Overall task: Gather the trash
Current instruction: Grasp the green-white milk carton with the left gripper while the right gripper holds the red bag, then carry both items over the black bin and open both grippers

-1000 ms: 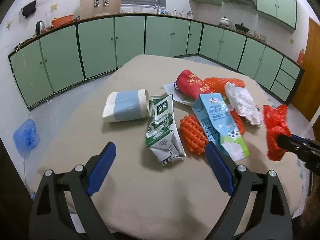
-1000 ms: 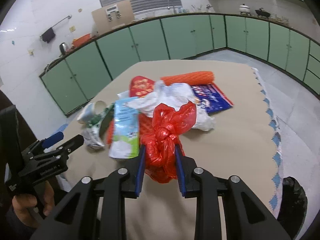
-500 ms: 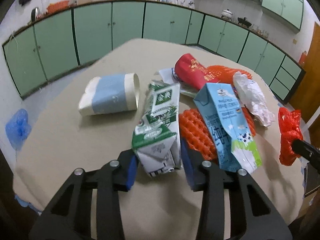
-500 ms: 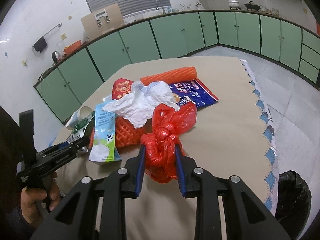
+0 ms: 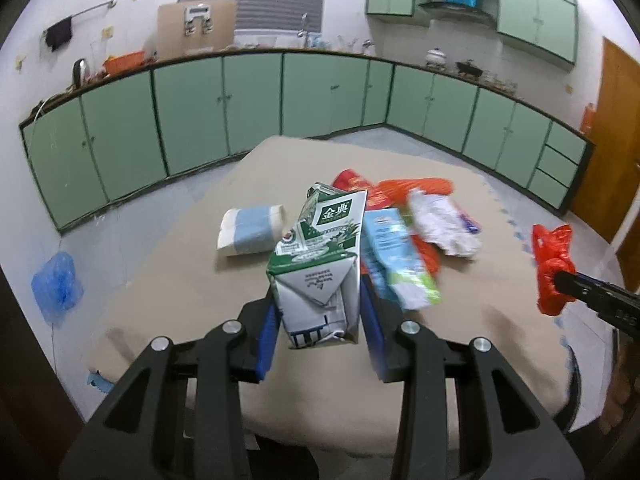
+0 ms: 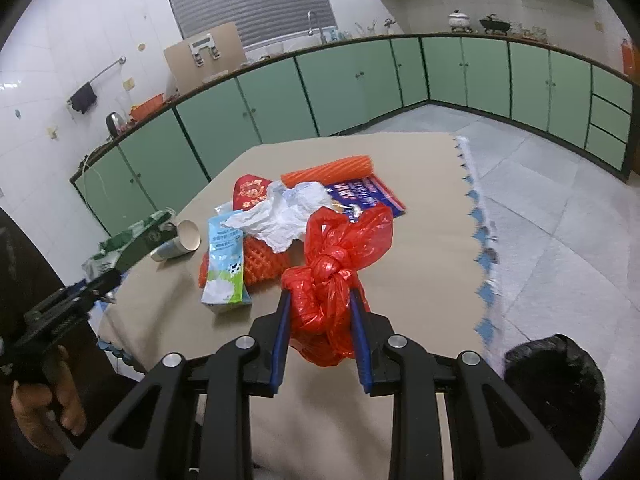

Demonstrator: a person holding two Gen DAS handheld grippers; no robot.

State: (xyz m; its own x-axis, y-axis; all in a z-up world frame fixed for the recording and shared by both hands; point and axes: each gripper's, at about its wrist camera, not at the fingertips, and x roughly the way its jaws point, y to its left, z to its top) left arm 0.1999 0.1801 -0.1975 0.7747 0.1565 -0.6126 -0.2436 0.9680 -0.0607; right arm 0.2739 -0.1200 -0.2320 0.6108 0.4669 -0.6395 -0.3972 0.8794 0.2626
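My left gripper (image 5: 318,320) is shut on a crushed green and white milk carton (image 5: 320,264) and holds it above the table; the carton also shows at the left of the right wrist view (image 6: 132,240). My right gripper (image 6: 320,328) is shut on a knotted red plastic bag (image 6: 332,280), which also shows at the right of the left wrist view (image 5: 552,268). On the beige table (image 6: 420,248) lie a blue milk carton (image 6: 226,264), crumpled white paper (image 6: 288,212), orange foam netting (image 6: 328,170), a red packet (image 6: 250,192) and a paper cup (image 6: 180,240).
A black trash bin (image 6: 556,384) stands on the floor at the table's right side. A blue printed bag (image 6: 368,196) lies flat on the table. Green cabinets line the walls. A blue plastic bag (image 5: 56,284) lies on the floor at left.
My left gripper closed on the green milk carton and lifted it off the table. The right gripper kept hold of the red bag and shifted slightly back.
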